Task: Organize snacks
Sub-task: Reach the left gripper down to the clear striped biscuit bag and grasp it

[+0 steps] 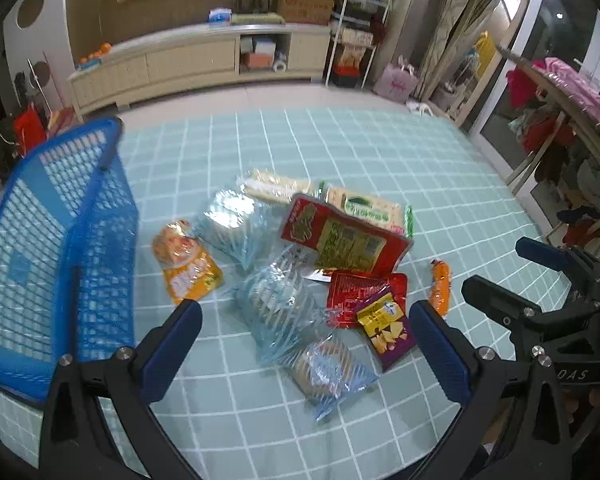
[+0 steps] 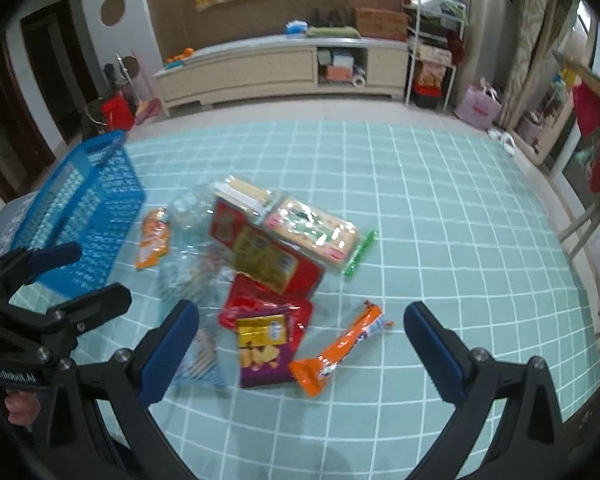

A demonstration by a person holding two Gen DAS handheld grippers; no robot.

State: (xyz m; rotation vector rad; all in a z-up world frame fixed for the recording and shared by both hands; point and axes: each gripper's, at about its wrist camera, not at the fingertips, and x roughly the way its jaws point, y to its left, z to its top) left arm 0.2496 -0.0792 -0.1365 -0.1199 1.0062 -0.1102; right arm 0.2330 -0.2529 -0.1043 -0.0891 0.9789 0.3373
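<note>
A heap of snack packets lies on the teal checked tablecloth (image 1: 380, 160). It holds a big red pack (image 1: 344, 236) (image 2: 268, 256), clear blue-striped cookie bags (image 1: 276, 304), an orange pouch (image 1: 186, 262) (image 2: 153, 238), a purple chips packet (image 1: 386, 330) (image 2: 262, 350), an orange sausage stick (image 1: 440, 286) (image 2: 340, 350) and pale wafer packs (image 1: 364, 206) (image 2: 312, 232). A blue mesh basket (image 1: 56, 248) (image 2: 80, 208) stands to the left. My left gripper (image 1: 306, 344) hovers open over the cookie bags. My right gripper (image 2: 300, 346) hangs open over the purple packet and sausage stick.
A cream low cabinet (image 1: 204, 60) runs along the far wall beyond the table's edge. A metal shelf rack (image 1: 356, 32) and a mirror (image 1: 488, 44) stand at the right. Bare cloth stretches to the right of the pile (image 2: 460, 220).
</note>
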